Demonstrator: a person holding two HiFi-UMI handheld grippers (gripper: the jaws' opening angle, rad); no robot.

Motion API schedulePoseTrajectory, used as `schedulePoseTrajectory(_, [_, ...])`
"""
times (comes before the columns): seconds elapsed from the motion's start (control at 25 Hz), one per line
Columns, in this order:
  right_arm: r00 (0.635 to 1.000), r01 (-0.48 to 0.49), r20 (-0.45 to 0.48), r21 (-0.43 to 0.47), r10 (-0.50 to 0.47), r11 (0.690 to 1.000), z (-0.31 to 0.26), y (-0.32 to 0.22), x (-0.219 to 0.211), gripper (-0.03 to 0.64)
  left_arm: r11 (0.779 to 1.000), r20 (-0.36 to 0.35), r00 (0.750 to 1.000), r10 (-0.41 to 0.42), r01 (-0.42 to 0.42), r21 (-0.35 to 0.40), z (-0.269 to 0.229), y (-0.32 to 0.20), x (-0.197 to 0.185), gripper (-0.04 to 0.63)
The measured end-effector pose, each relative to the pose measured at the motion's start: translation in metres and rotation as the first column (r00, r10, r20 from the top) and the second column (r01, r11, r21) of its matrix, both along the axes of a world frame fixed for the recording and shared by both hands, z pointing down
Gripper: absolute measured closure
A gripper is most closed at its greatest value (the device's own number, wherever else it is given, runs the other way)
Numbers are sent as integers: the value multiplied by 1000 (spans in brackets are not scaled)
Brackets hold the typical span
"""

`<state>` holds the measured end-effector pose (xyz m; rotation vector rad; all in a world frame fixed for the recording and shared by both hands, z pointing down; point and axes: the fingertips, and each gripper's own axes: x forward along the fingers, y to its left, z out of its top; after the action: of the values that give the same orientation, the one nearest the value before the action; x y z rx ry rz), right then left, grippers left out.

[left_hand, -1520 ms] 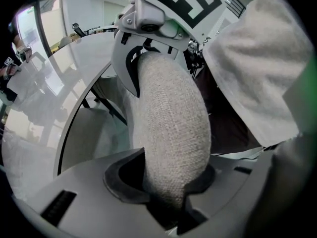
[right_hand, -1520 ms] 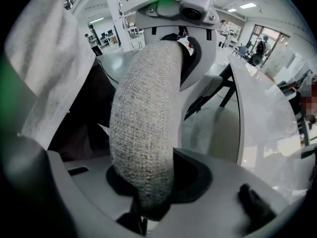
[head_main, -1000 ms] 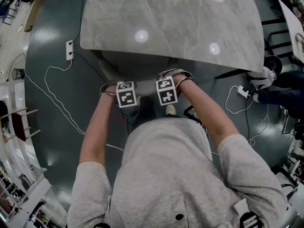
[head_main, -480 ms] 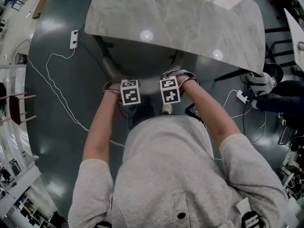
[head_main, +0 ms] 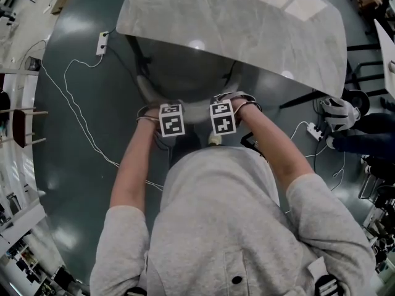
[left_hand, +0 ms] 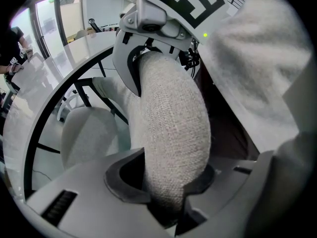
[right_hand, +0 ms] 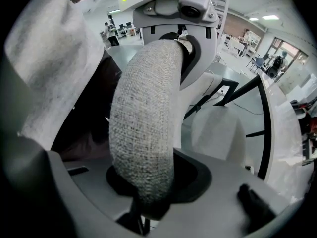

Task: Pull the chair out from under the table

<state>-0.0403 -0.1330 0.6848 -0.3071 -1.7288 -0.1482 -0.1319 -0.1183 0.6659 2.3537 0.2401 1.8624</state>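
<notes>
Left gripper view first: what have you got?

— My left gripper [left_hand: 166, 192] is pinching the chair's padded backrest [left_hand: 171, 118]. The grey woven cloth fills the gap between its jaws. Further along the same rail I can see my right gripper [left_hand: 148, 53] clamped on it too.

— And the right gripper view?

— Same story there: jaws pressed onto the cloth, with the pale seat [right_hand: 218, 128] below.

— Where does the chair stand?

— From the head view, the chair [head_main: 185, 79] is straight in front of me. Its seat is partly beneath the near edge of the marble table [head_main: 247, 23], its backrest is towards me, and both grippers sit side by side on the backrest. Cables [head_main: 77, 113] trail across the dark floor [head_main: 80, 165] on my left.
</notes>
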Motion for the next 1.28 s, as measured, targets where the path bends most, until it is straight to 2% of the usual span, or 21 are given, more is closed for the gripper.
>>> schedulePoseTrajectory(0.76, [1000, 29, -3, 6, -29, 1000, -3, 57, 30, 506, 1000, 4, 1000, -27, 27, 2, -3, 60, 30, 446])
schedulePoseTrajectory(1.08, [999, 33, -7, 19, -33, 999, 1, 87, 34, 506, 998, 23, 999, -29, 27, 64, 0, 86, 33, 460])
schedulePoseTrajectory(1.28, [999, 32, -7, 33, -32, 999, 1, 105, 36, 506, 997, 23, 999, -24, 22, 75, 0, 103, 35, 460])
